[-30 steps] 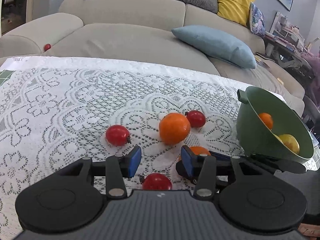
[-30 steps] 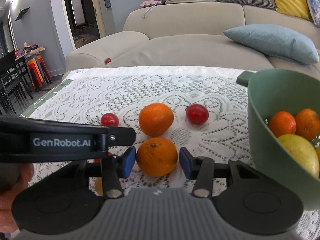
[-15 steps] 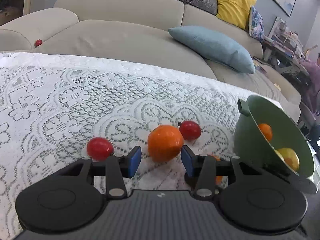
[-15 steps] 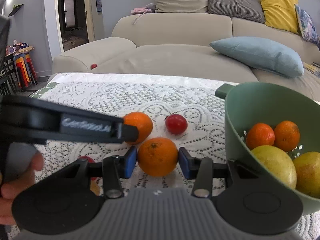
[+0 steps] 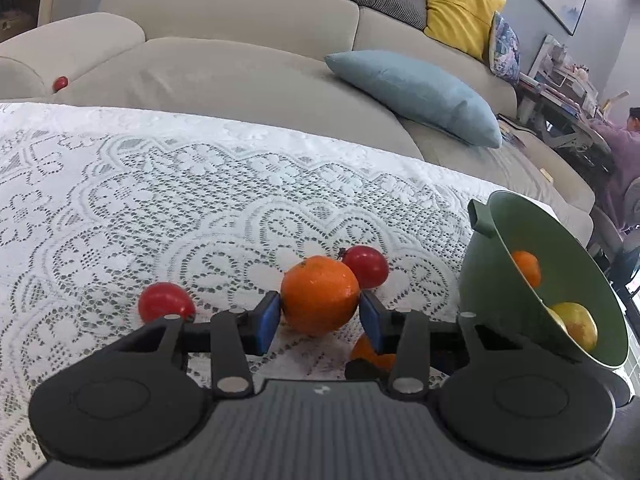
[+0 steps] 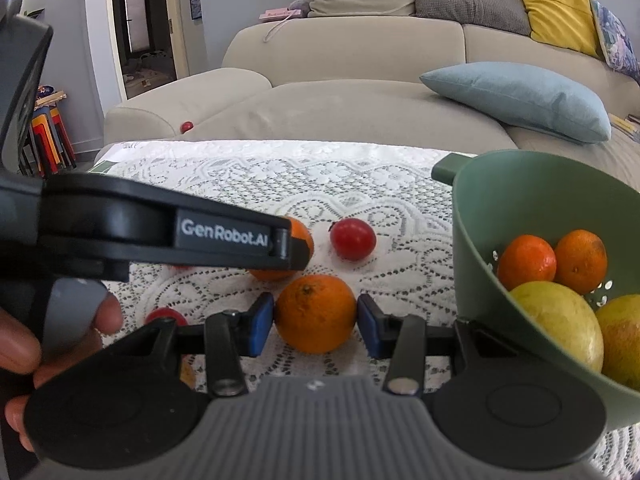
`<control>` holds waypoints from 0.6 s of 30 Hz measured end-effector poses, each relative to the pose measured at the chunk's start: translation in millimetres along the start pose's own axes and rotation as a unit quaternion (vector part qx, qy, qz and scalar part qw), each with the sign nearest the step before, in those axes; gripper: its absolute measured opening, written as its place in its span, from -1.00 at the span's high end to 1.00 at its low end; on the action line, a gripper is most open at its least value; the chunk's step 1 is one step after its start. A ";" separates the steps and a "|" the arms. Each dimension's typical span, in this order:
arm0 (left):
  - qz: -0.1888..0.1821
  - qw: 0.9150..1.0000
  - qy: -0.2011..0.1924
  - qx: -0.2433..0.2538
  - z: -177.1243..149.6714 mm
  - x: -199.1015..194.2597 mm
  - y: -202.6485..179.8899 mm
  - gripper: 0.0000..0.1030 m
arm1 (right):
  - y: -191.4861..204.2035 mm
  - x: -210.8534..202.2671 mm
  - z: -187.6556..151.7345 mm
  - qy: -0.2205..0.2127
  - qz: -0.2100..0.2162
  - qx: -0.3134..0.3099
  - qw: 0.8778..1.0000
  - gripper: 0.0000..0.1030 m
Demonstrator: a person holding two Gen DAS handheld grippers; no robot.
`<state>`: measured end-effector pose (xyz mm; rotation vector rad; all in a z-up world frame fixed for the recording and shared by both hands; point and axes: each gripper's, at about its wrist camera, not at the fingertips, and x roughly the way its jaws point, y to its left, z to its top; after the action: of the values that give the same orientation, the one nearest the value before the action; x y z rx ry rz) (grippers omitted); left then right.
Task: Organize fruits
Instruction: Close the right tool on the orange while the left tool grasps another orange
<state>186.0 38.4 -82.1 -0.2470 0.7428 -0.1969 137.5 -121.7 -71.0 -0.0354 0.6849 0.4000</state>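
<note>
Oranges (image 5: 319, 294) now between both tongs' pads.

White lace-covered table (image 5: 200, 200) carries loose fruit. Far orange (image 5: 319, 295) mid-table, round red tomato (image 5: 366, 267) touching behind-right, second red tomato (image 5: 166, 301) left. Nearer orange (image 6: 315, 313) in front. Green plastic colander (image 6: 520, 208) at right edge, tilted, holding fruit.

An orange (image 5: 319, 295) is seen between the left jaws; a second orange (image 6: 315, 313) is framed between the right jaws.
</note>
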 end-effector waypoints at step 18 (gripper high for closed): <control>0.016 1.000 -0.023 -0.004 -8.4 -31.1 -2.6 0.13 | 2.6 -8.5 -3.6 0.000 0.019 -0.002 1.000 0.17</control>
<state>157.6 42.8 -67.4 -0.2465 0.7016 -0.1572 128.3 -122.9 -68.2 -0.0262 0.6866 0.4371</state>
